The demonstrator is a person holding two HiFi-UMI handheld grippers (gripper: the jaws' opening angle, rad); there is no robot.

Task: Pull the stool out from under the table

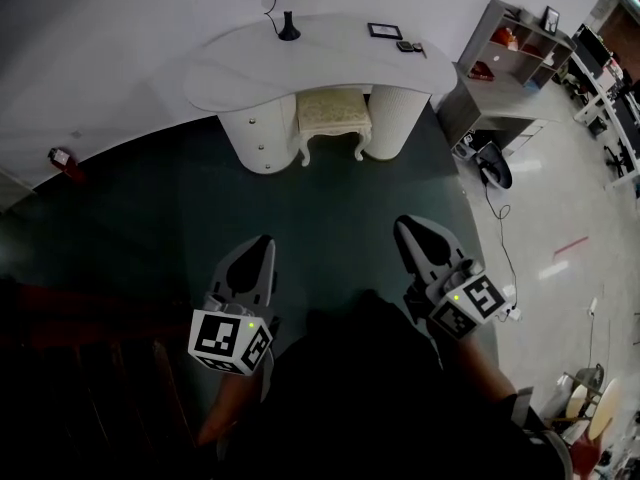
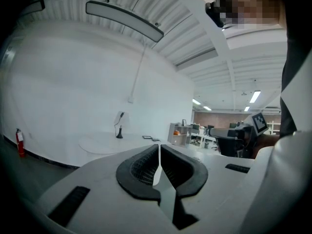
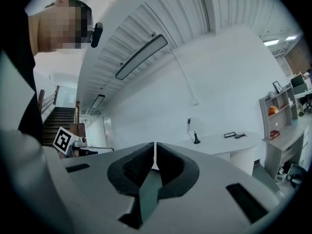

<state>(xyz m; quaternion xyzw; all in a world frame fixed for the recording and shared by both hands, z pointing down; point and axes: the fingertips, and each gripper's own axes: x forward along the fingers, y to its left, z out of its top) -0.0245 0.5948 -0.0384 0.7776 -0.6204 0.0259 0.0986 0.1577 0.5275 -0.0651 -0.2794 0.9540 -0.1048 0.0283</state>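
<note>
White curved table (image 1: 300, 68), kidney-shaped top on two ribbed cylindrical pedestals, stands against the pale wall at twelve o'clock from the person in the head view.

Cream cushioned stool (image 1: 333, 116), square seat on carved pale legs. It is tucked under the table top in the gap between the left pedestal (image 1: 258, 133) and the right pedestal (image 1: 395, 118). Its front legs rest on the dark green floor (image 1: 330, 218). It is well apart from both grippers and nothing touches it.

Left gripper (image 1: 262, 244), grey, with two jaws and a marker cube at its rear, sits at seven o'clock in the head view and points towards twelve. Its own view shows the black ribbed pads drawn together with nothing between them.

Right gripper (image 1: 408, 226), of the same make, sits at five o'clock and points towards eleven. Its jaws are likewise closed together and empty.

On the table top:
- black slim-necked stand (image 1: 288, 30) at the back edge, with a cable running up the wall
- dark flat rectangular frame (image 1: 385, 30) at one o'clock of the stand
- small dark oddments (image 1: 408, 46) just beside the frame, too small to tell what they are

Grey open shelf unit (image 1: 515, 38) is at two o'clock, beside the table's right end, with an orange item on a shelf.

Red fire extinguisher (image 1: 65, 163) is at nine o'clock, low against the wall.
</note>
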